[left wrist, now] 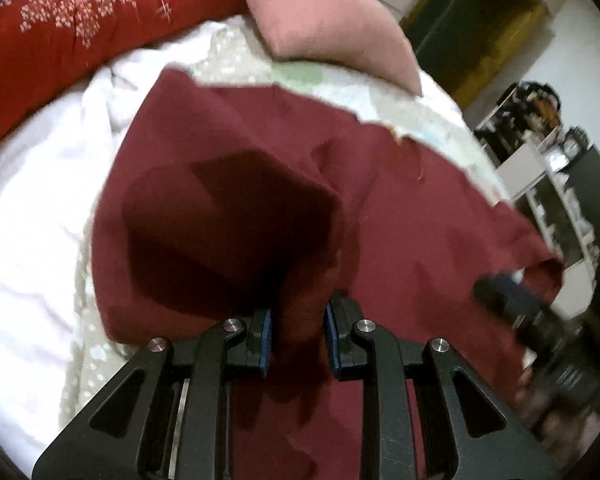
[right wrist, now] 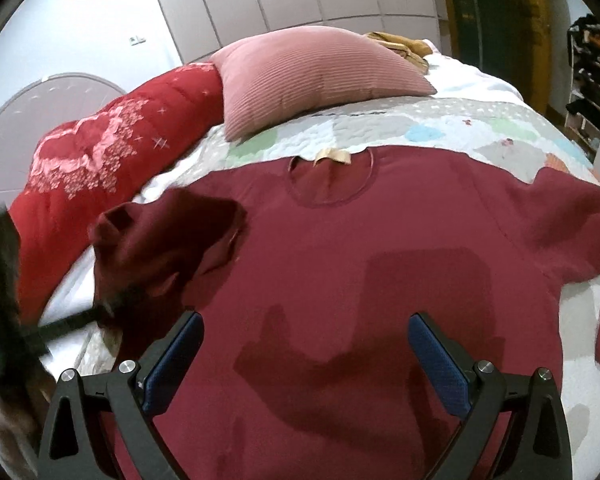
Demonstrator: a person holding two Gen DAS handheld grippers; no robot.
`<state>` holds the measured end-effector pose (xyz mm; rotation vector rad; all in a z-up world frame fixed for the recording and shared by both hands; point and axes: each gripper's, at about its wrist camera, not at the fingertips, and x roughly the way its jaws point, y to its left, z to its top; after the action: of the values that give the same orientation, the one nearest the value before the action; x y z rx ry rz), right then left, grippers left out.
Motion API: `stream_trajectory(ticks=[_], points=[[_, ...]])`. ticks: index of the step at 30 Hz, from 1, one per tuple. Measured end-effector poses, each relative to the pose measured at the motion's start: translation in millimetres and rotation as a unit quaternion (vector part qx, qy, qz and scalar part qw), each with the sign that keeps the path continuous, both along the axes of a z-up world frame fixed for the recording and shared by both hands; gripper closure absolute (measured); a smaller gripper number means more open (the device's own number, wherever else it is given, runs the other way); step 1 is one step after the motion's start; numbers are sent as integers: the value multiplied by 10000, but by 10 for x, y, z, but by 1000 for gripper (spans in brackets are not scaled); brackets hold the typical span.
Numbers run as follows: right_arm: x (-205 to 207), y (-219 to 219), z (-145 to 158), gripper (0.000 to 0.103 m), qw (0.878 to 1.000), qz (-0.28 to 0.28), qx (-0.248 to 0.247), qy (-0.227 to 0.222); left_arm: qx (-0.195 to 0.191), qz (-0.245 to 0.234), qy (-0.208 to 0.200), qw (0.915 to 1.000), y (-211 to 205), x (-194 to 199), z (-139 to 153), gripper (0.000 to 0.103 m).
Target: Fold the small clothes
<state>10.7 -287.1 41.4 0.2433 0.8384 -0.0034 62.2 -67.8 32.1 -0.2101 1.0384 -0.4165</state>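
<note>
A dark red T-shirt point(right wrist: 340, 240) lies front up on the bed, its round neckline and beige label point(right wrist: 334, 156) at the far side. My left gripper point(left wrist: 298, 336) is shut on a bunch of the shirt's fabric point(left wrist: 300, 304) and holds it lifted; in the right wrist view it shows at the left point(right wrist: 112, 304), with the shirt's left sleeve point(right wrist: 164, 232) raised and folded inward. My right gripper point(right wrist: 304, 356) is open and empty, hovering above the shirt's lower middle. It also shows blurred in the left wrist view point(left wrist: 516, 300), beside the shirt's edge.
The shirt lies on a pale patchwork quilt point(right wrist: 440, 132). A pink cushion point(right wrist: 320, 76) and a red floral duvet point(right wrist: 100, 160) lie at the bed's far side. A yellow cloth point(right wrist: 404, 46) lies behind the cushion. Shelves point(left wrist: 548, 168) stand beside the bed.
</note>
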Motion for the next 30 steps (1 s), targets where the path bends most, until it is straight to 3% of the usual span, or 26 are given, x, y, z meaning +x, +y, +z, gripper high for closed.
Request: stream_trajectory(ticks=[6,13,15,17,18,21,23,30], points=[[394,96,54,1,9990,350,-136,-247,-440,79,18,9990,158,70,50,83],[904,358,-63,2,9951,939,-131,-272,-581,129,23,9982,326,38,10,83],[1012,466,-120,7,9936,1092,-188,-234,-583,101,8,9982,334,27,-2,83],[1149,576,-204,23,9922,1185,-372,-80,-581,90,2,9983,333,26,-14,83],[1240,627,-270,26,9917,1230,-371,47,-585,88,2,9982,340,29,-18,83],[1415,681,-427,45,9914,1280,-114,260,-583,94,-8,9983,349,10,-10,81],[1433,699,-398,100,9911,1322,-43,171,-597,95,28,9982,365,6,-2,81],[1047,248,78,103,9927,1138,94,-383,-434,61,-275,9987,440,-83,224,81]])
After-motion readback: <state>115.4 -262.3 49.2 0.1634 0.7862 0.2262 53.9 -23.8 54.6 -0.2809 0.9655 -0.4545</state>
